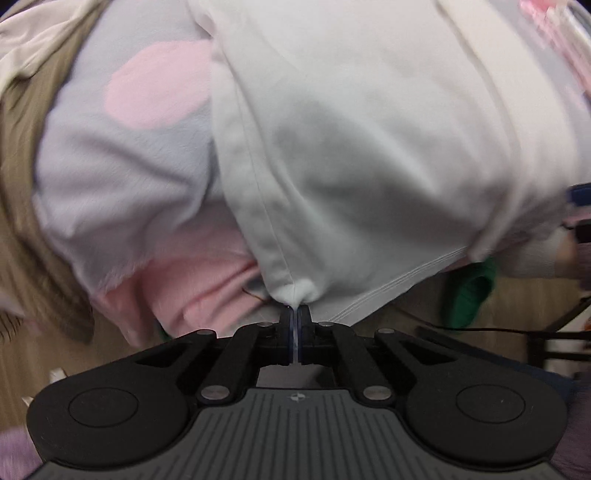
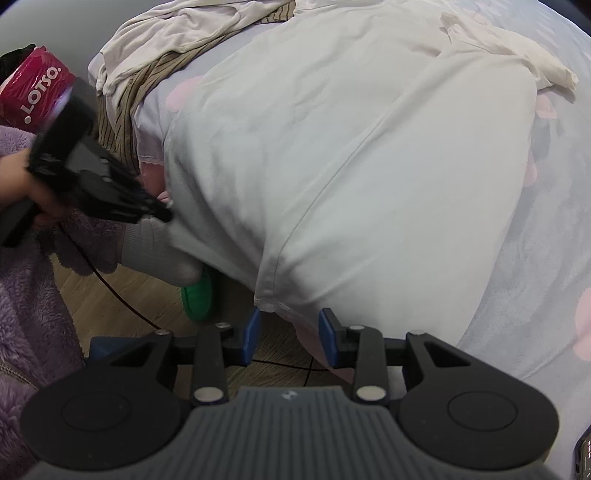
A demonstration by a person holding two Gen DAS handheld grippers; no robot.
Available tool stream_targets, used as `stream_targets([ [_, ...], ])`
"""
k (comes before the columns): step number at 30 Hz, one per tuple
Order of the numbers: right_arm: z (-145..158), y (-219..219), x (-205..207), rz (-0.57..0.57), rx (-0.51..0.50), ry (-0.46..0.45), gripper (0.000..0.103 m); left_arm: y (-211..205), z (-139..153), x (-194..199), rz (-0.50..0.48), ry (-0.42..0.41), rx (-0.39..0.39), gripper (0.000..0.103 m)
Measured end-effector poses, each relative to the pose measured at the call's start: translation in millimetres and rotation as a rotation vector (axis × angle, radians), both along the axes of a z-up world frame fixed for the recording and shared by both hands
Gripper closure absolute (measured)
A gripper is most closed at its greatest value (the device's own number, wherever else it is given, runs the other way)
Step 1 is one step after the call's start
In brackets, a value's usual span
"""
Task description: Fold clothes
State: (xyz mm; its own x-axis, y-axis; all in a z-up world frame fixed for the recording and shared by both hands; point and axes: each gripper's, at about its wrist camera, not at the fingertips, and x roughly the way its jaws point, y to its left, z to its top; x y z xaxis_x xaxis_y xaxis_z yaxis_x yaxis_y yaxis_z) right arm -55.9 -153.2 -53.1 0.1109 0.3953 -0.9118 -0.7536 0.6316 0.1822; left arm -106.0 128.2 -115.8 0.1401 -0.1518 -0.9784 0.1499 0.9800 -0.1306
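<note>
A white garment (image 1: 369, 147) lies spread over the edge of a bed, its hem hanging toward the floor. My left gripper (image 1: 295, 314) is shut on the hem's left corner, the fabric bunched into a point between the pads. In the right wrist view the same white garment (image 2: 332, 166) fills the middle, and the left gripper (image 2: 162, 214) grips its far-left corner, held by a hand. My right gripper (image 2: 290, 325) stands open just below the hem's right corner (image 2: 264, 304). The blue pads sit to either side of that corner, not pressing on it.
The bed cover (image 2: 535, 295) is pale lilac with pink spots. A cream garment (image 2: 177, 33) and a brown striped one (image 2: 122, 107) lie at the far left of the bed. On the wooden floor are a socked foot (image 2: 159, 251), a green slipper (image 2: 199, 299) and a black cable (image 2: 122, 299).
</note>
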Motion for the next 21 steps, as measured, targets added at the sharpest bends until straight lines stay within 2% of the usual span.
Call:
stream_targets([
  [4,8.5,5.7,-4.5,0.010,0.051,0.003,0.065,4.6,31.4,-21.7,0.046,-0.045,-0.105,0.103],
  [9,25.7,21.4,-11.8,-0.010,0.224,0.071,0.065,7.0,65.6,-49.9,0.060,-0.126,-0.237,0.103],
  [15,38.4,56.6,-26.4,-0.033,0.382,0.152,0.066,-3.5,74.9,-52.3,0.041,-0.181,-0.234,0.103],
  [21,26.6,91.9,-22.2,-0.118,0.389,0.236,0.065,-9.0,88.4,-53.9,0.002,-0.207,-0.254,0.103],
])
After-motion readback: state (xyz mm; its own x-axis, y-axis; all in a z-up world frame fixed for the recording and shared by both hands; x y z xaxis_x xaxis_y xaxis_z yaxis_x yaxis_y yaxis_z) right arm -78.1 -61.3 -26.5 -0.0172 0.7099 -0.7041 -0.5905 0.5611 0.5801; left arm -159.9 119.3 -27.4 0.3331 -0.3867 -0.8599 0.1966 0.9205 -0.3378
